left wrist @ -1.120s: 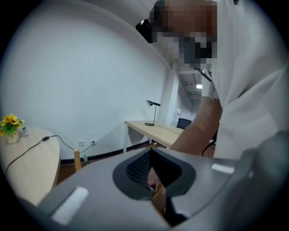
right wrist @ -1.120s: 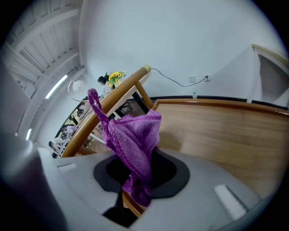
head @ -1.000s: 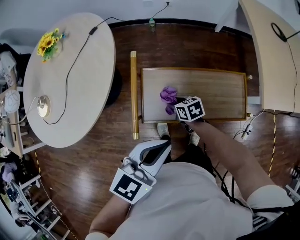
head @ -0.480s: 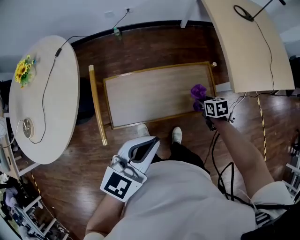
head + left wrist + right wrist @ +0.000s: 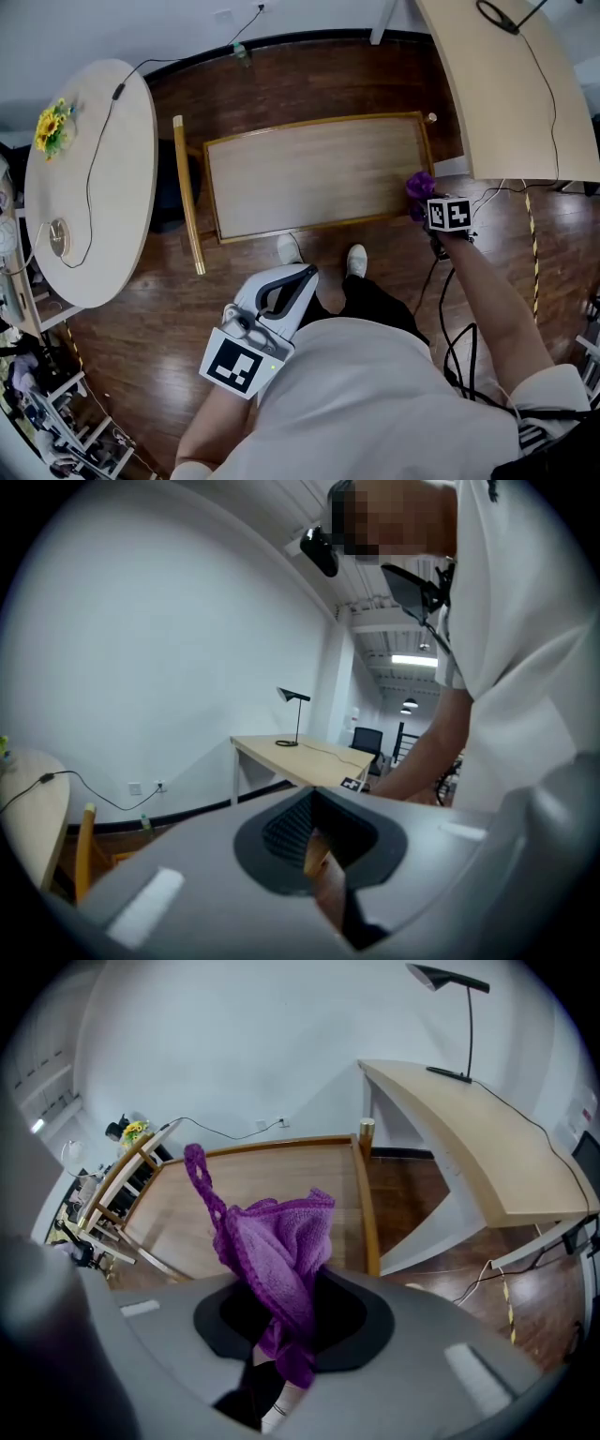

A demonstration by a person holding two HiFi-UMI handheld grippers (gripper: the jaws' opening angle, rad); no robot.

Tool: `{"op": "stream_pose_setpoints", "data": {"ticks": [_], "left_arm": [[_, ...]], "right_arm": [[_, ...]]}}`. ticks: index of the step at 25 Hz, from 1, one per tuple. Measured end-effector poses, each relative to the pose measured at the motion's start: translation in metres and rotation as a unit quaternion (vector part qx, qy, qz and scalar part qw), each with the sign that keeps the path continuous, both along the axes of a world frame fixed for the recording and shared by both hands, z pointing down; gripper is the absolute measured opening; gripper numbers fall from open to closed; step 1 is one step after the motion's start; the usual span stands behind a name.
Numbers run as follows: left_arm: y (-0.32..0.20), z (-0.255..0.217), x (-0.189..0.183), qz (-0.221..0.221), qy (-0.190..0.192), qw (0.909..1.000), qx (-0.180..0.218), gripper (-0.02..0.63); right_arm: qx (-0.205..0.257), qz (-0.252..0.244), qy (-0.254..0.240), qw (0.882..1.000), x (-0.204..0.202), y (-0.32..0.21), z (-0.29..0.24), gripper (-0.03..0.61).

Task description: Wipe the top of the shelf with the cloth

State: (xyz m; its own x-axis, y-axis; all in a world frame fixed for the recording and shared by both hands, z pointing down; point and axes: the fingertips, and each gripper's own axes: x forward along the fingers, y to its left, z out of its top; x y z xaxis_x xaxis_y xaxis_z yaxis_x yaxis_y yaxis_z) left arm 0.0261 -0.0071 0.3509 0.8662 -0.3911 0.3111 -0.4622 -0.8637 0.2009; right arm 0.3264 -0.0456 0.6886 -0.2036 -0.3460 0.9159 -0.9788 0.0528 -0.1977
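Observation:
The shelf top (image 5: 309,178) is a pale wooden rectangle with a raised rim, straight ahead of me in the head view. A purple cloth (image 5: 419,185) hangs bunched at its right end, over the rim. My right gripper (image 5: 427,199) is shut on it, the marker cube just behind. In the right gripper view the cloth (image 5: 277,1241) sticks up out of the jaws, and the shelf top (image 5: 244,1185) lies beyond it. My left gripper (image 5: 302,277) is held close to my body, away from the shelf, shut and holding nothing. It points up into the room.
A round table (image 5: 94,187) with yellow flowers (image 5: 52,127) and a cable stands on the left. A curved desk (image 5: 506,84) lies at the right, close to the shelf's end. A wooden rail (image 5: 187,206) flanks the shelf's left side. Cables (image 5: 459,342) trail on the floor.
My right gripper has carried the cloth from the middle of the shelf top to its right end. The left gripper has stayed near my body.

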Motion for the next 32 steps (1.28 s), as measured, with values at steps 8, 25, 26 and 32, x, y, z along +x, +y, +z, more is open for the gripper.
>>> {"op": "stream_pose_setpoints", "data": {"ticks": [8, 25, 26, 32], "left_arm": [[-0.006, -0.007, -0.045, -0.04, -0.003, 0.9992, 0.008, 0.018], [-0.023, 0.004, -0.177, -0.094, -0.016, 0.9955, 0.003, 0.018], [-0.023, 0.004, -0.182, -0.095, -0.017, 0.9954, 0.002, 0.018], [-0.021, 0.01, -0.202, -0.09, -0.017, 0.9958, 0.004, 0.018]], "right_arm": [[0.008, -0.063, -0.082, 0.995, -0.139, -0.011, -0.006, 0.1], [-0.01, -0.24, -0.19, 0.952, -0.482, -0.023, -0.018, 0.1], [-0.012, -0.244, -0.197, 0.95, -0.495, -0.023, -0.017, 0.1], [-0.011, -0.249, -0.242, 0.938, -0.538, -0.024, -0.025, 0.1]]}}
